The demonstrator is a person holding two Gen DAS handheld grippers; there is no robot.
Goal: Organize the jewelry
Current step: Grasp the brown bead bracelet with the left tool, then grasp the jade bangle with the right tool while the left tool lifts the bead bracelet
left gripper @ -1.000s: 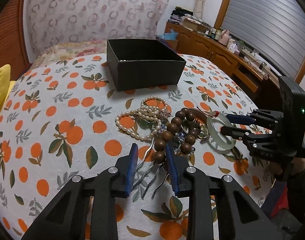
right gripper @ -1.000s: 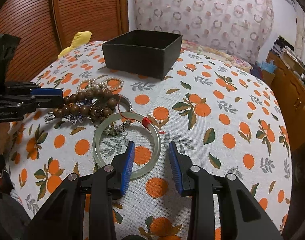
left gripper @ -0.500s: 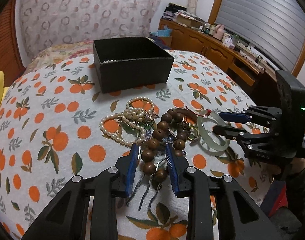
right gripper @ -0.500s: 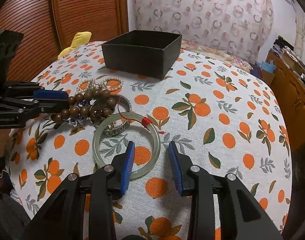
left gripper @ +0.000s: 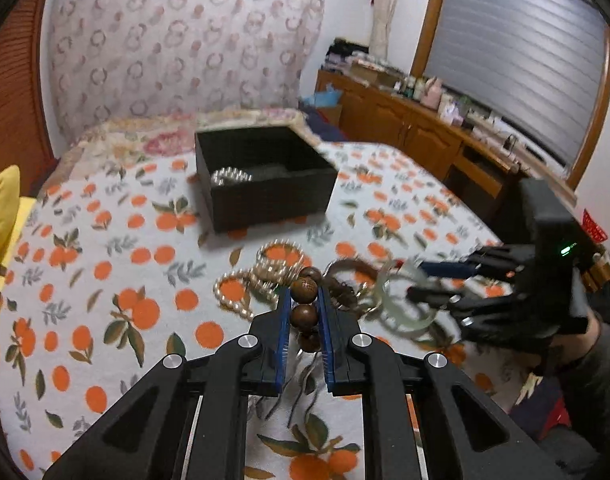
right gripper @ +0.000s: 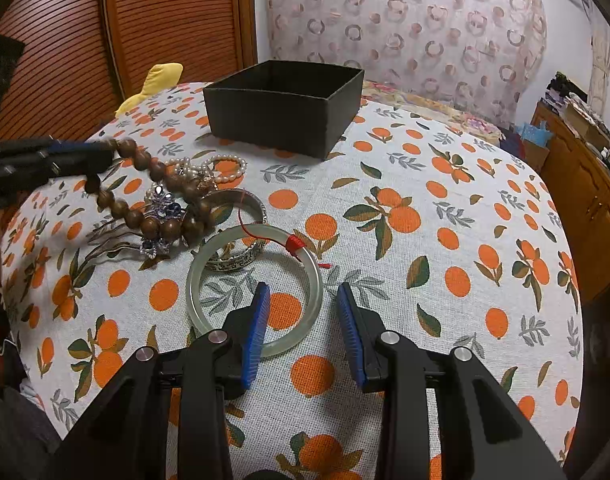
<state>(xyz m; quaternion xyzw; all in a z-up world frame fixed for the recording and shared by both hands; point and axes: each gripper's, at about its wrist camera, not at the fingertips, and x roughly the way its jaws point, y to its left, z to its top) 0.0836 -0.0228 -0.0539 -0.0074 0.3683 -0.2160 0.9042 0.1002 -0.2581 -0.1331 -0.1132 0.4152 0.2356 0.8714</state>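
The left claw (left gripper: 304, 312) is closing on the wooden bead string (right gripper: 145, 184) — beads pinched between its pads, one end lifted off the surface (right gripper: 425, 184). The right claw (right gripper: 303, 320) hangs released over the near rim of the jade bangle (right gripper: 193, 280) — the black box (right gripper: 285, 108) stands far behind.

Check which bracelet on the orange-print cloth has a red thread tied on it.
The pale green jade bangle, lying flat directly in front of the right gripper. The brown wooden bead bracelet, white pearl bracelets and engraved silver bangle have none.
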